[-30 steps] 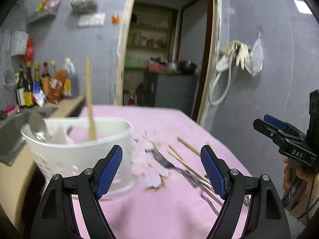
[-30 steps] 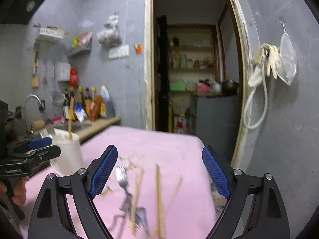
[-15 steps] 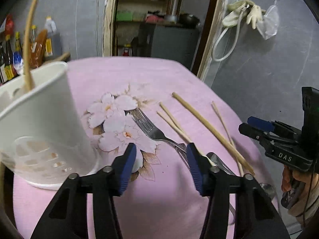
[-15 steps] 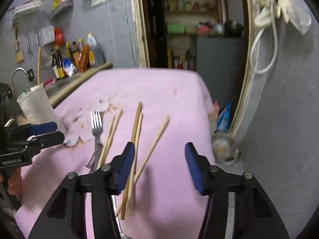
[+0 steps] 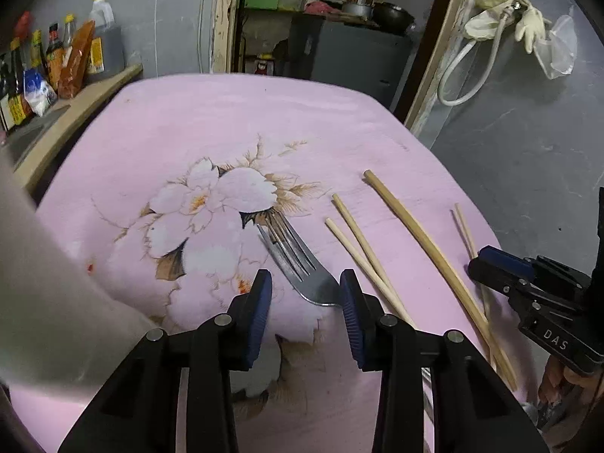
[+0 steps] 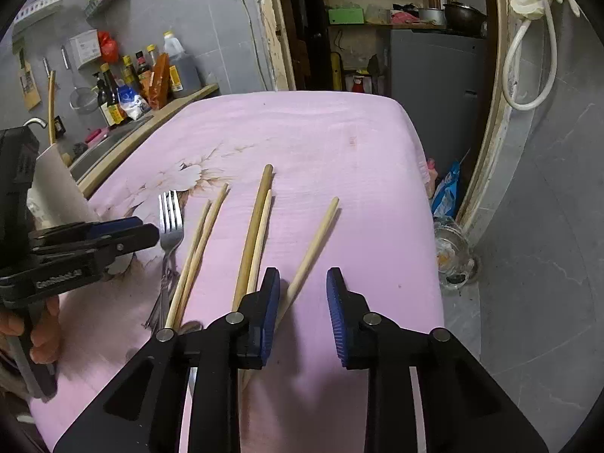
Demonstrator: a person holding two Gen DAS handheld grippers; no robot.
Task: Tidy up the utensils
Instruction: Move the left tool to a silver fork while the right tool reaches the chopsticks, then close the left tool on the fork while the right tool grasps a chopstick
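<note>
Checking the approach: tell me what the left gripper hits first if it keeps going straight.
Probably the fork: it lies between the closing fingers of the left gripper, not yet pinched; depth is uncertain.

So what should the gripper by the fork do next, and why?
Probably it should dip a little lower and finish closing on the fork. The left gripper hangs right over the fork's neck with its jaws closing, but the pads do not seem to press it yet. The fork lies flat on the pink cloth, so it needs a low pinch.
</note>
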